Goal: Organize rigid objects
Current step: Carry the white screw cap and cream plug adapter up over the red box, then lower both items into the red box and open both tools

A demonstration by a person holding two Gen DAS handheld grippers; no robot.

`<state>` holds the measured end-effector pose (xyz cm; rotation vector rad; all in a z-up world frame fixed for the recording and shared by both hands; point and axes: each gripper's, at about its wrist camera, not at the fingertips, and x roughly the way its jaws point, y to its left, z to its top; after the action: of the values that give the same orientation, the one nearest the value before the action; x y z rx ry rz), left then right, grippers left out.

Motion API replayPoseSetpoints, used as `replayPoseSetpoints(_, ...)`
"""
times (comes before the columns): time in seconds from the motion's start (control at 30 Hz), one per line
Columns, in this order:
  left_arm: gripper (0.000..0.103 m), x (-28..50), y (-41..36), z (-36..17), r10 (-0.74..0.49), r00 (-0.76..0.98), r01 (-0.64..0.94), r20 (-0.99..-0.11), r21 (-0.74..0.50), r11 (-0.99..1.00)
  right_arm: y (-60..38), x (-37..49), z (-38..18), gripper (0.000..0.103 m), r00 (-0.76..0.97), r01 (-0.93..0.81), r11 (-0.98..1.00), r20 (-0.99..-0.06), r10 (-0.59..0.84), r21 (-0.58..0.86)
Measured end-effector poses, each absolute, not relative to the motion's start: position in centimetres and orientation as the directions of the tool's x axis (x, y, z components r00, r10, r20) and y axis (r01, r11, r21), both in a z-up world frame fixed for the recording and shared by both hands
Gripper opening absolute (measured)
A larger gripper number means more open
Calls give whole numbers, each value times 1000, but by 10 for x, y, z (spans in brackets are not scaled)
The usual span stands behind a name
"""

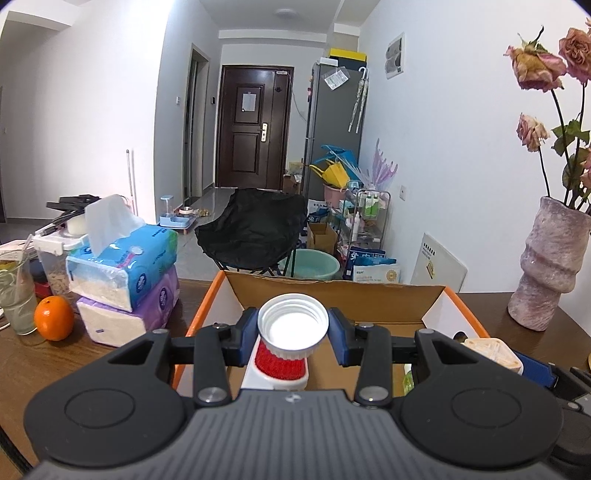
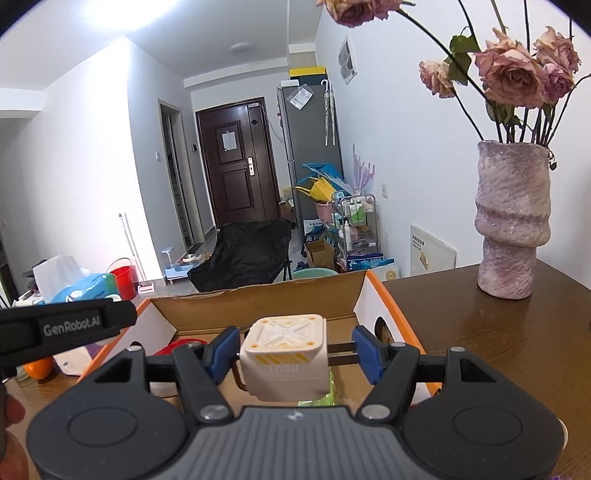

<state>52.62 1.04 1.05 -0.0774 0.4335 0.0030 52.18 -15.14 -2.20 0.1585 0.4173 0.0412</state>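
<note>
Above the orange-edged cardboard box: white bottle cap pinched by left gripper, hollow side facing the camera, over a red-and-white item on the box floor; cream plug cube clamped by right gripper, prongs against one pad. Best lowered close to the floor of the box before release, clear of its walls; both hard, smooth, light.

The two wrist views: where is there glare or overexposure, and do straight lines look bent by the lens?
Left wrist view: the white bottle cap in the left claw is blown out inside, and the wall edges bow outward. Right wrist view: a bright ceiling glare washes out the top left corner, the vase leans from distortion, and the white charger cube in the right claw is evenly lit.
</note>
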Motion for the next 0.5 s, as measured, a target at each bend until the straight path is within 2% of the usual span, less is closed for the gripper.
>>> replayPoseSetpoints(0.5,41,562,6,-12,-1,884,-8,-467,-17,1000,-146,551,-35,66,901,21,990,-432,42,139)
